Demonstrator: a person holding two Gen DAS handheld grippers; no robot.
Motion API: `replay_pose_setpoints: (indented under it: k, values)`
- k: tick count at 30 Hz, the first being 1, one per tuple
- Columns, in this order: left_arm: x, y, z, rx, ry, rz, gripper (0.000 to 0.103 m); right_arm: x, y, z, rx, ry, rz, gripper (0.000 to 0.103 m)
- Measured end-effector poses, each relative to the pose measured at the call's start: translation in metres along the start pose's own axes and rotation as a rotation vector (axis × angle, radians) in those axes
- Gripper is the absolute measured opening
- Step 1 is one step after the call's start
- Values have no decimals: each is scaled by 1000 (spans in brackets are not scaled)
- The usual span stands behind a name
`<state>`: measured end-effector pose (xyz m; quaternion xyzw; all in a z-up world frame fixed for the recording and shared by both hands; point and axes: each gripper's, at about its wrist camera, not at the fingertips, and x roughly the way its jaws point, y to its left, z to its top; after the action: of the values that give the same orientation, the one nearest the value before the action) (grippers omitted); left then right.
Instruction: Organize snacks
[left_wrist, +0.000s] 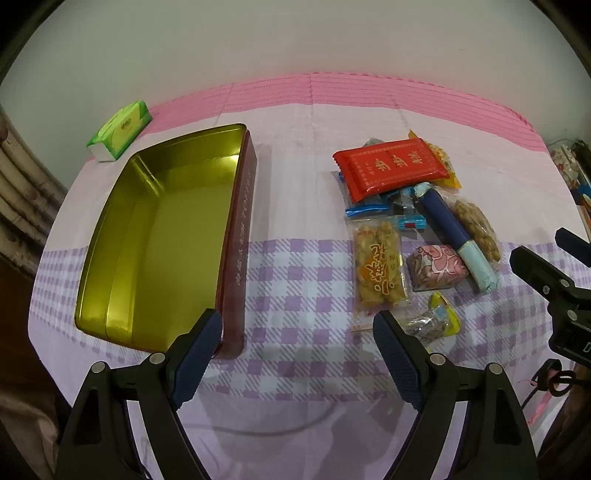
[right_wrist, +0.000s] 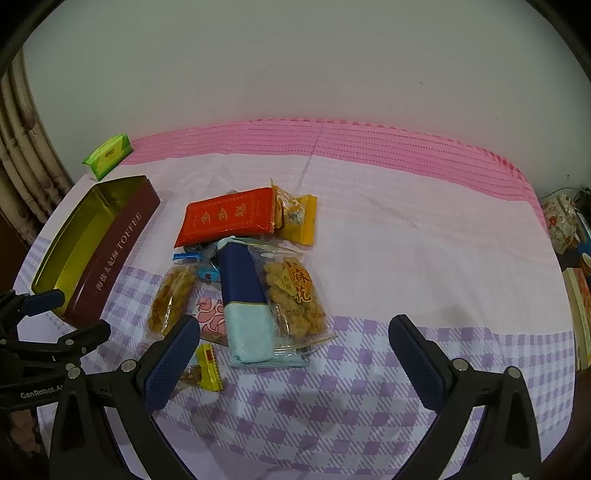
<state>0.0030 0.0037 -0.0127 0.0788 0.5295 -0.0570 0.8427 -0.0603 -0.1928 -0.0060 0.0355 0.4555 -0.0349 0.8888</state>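
An open maroon toffee tin (left_wrist: 236, 236) with a bare gold inside lies at the left (right_wrist: 110, 251). A pile of snacks lies to its right: a red packet (left_wrist: 391, 166) (right_wrist: 229, 216), a navy and pale blue packet (left_wrist: 454, 236) (right_wrist: 243, 302), clear bags of fried twists (left_wrist: 378, 269) (right_wrist: 295, 295), a pink wrapped block (left_wrist: 437, 266) (right_wrist: 212, 319), small yellow candies (left_wrist: 441, 319) (right_wrist: 207, 367). My left gripper (left_wrist: 297, 325) is open and empty, between tin and pile. My right gripper (right_wrist: 293, 332) is open and empty, over the pile's near edge.
A green tissue pack (left_wrist: 120, 129) (right_wrist: 109, 155) sits at the table's far left corner by the wall. The table wears a pink and purple checked cloth (right_wrist: 406, 240). Clutter stands off the right edge (right_wrist: 561, 225). A curtain hangs at the left (left_wrist: 18, 192).
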Motion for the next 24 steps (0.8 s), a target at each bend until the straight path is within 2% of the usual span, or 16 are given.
replay_pose_setpoints:
  k: [24]
  values:
    - [4, 4, 0, -19, 3, -5, 84, -2, -5, 2, 8, -2, 0, 102]
